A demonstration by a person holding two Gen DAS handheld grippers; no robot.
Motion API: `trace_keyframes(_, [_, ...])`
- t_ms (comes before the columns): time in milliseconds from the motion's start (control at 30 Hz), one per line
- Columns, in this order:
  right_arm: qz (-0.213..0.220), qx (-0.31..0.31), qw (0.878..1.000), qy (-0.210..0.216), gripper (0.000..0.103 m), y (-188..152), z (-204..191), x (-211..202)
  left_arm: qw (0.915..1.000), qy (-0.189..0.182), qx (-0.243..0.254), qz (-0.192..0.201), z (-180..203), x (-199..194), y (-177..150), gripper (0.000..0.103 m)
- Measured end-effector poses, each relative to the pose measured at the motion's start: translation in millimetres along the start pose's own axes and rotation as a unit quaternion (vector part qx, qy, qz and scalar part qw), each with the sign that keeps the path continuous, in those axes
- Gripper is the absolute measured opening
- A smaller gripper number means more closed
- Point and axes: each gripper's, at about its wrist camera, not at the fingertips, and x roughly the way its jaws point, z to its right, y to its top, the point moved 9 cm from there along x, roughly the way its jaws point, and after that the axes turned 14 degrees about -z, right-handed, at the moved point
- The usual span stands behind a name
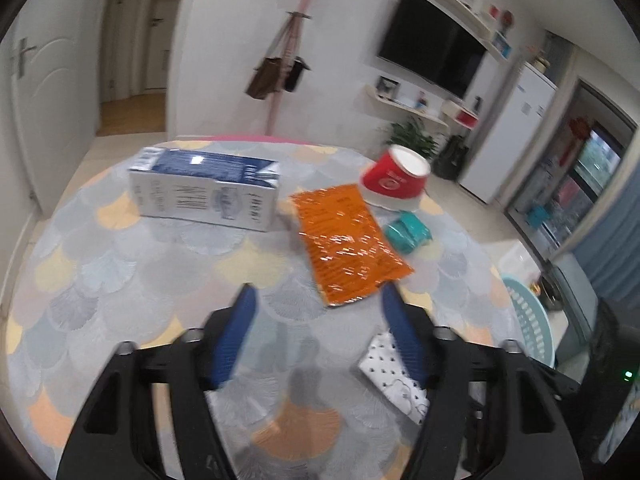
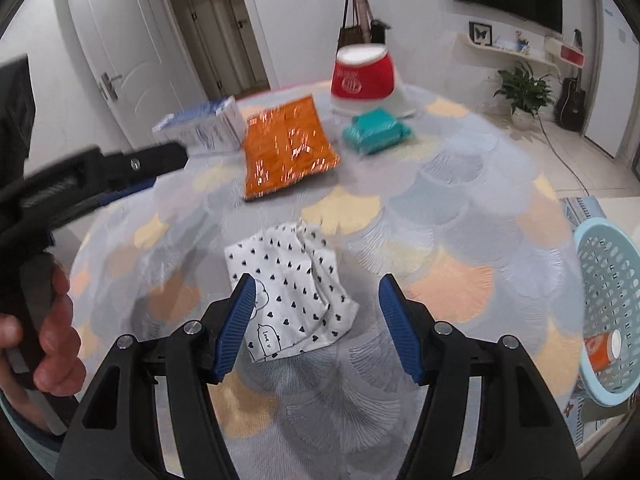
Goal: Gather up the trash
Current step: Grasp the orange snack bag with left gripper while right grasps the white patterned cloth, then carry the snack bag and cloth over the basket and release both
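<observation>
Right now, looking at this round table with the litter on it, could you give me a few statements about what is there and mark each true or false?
1. The red paper cup stands upside down on the table. True.
2. The shiny orange foil packet is held in the right gripper. False: it lies flat on the table; that gripper is open and empty.
3. The white heart-printed paper bag lies nearest the right gripper. True.
4. The pale blue plastic basket sits on the table. False: it is beside the table, past its edge.
5. The blue and white carton stands upright. False: it lies on its side.
</observation>
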Motion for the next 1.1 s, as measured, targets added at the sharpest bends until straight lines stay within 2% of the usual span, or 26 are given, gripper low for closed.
trace_keyframes(33, [-0.005,-0.003,1.000,0.003,0.047,0,-1,4,1.0000,-0.001,0.002,0.000,0,2,-1,0.074])
trace_keyframes(100, [-0.012,-0.012,1.000,0.007,0.041,1,-4,7,1.0000,-0.006,0.005,-0.001,3,7,1,0.074])
trace_keyframes(200, [-0.024,-0.025,0.999,0.016,0.016,-2,-9,11,0.9998,-0.015,0.006,-0.007,8,16,8,0.074])
trace_keyframes(300, [-0.013,-0.025,0.999,0.019,0.010,0,-8,7,0.9997,-0.017,0.013,-0.013,15,25,15,0.074])
trace_keyframes(400, [0.003,-0.011,1.000,0.009,0.008,0,5,-4,0.9994,-0.017,0.016,-0.027,22,40,24,0.074])
trace_keyframes(467, [0.011,0.003,1.000,0.002,0.008,1,18,-10,0.9991,-0.015,0.018,-0.035,27,51,28,0.078])
trace_keyframes(633, [0.023,0.017,0.999,-0.025,0.008,2,50,-21,0.9985,0.023,0.013,-0.048,29,79,38,0.080])
trace_keyframes(767, [0.020,0.020,0.999,-0.026,0.008,-1,62,-17,0.9958,0.063,0.022,-0.063,25,96,39,0.080])
trace_keyframes(833, [0.020,0.020,0.999,-0.025,0.008,-2,65,-15,0.9956,0.061,0.021,-0.068,23,100,37,0.080])
trace_keyframes(933, [0.021,0.021,0.999,-0.018,0.008,-1,65,-16,0.9955,0.069,0.028,-0.059,22,97,37,0.074])
trace_keyframes(1000, [0.022,0.022,0.999,-0.016,0.008,0,65,-16,0.9944,0.080,0.038,-0.057,22,95,36,0.056])
trace_keyframes(1100, [0.027,0.023,0.999,-0.014,0.008,-1,65,-19,0.9941,0.084,0.044,-0.053,22,92,36,0.046])
